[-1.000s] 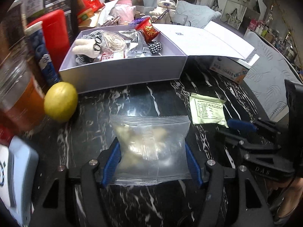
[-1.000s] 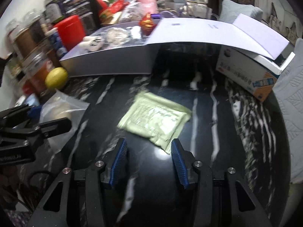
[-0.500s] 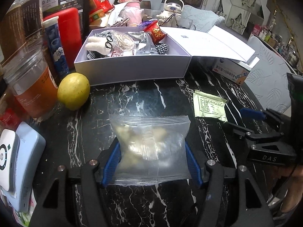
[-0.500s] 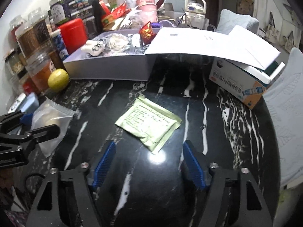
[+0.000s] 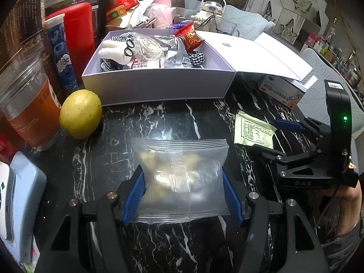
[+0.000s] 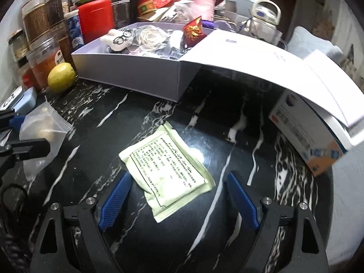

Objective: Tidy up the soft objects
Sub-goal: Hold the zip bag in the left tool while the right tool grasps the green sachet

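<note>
A clear zip bag (image 5: 179, 159) of pale lumps lies on the black marble table (image 5: 173, 118), and my left gripper (image 5: 182, 177) is shut on its lower half, blue pads pressing both sides. A pale green printed sachet (image 6: 168, 168) lies flat on the table. My right gripper (image 6: 178, 177) straddles its near end; the jaws are opening, and the pads stand clear of the sachet. The open white box (image 5: 159, 88) behind holds a plush toy, a red pouch and packets. The left wrist view shows the sachet (image 5: 252, 132) at the right.
A lemon (image 5: 80, 113) and a cup of orange drink (image 5: 27, 113) stand left of the box. Jars, a red canister (image 5: 79, 36) and a blue tube crowd the back left. A medicine carton (image 6: 307, 141) sits under the box's lid. A pale blue device (image 5: 20, 193) lies near left.
My right gripper's jaws have spread wide and moved in over the green sachet, which now lies between them. The left gripper keeps its grip on the bag.
</note>
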Motion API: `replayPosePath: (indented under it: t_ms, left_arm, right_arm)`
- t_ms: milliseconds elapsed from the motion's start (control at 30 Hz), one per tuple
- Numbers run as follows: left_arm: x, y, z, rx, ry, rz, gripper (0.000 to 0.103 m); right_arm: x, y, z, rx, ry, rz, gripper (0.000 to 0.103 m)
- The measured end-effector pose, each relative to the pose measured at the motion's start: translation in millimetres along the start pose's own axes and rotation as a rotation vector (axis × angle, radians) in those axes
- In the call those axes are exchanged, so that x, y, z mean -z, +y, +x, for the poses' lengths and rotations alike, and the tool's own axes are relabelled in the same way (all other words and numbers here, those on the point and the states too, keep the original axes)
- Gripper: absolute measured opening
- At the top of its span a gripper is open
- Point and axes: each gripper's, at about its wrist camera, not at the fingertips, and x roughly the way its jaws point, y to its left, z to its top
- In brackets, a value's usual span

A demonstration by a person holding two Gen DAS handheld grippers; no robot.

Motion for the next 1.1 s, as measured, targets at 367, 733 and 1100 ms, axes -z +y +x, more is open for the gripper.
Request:
replayPosePath:
  t_ms: [367,733,1100]
  left_arm:
    - [-4,2,6,0.015,0.012,-0.009,0.064]
    - [3,4,-5,0.016,0.0,-0.009,0.064]
    - [25,-10,-5,0.023,0.045,0.056,0.064]
  right_arm:
    - [0,9,-1,-0.046,-0.015,-0.001,0.054]
    - [30,17,-27,0.059,0.005,0.144,0.052]
    - [76,33,-68,0.111,0.067,0.265,0.052]
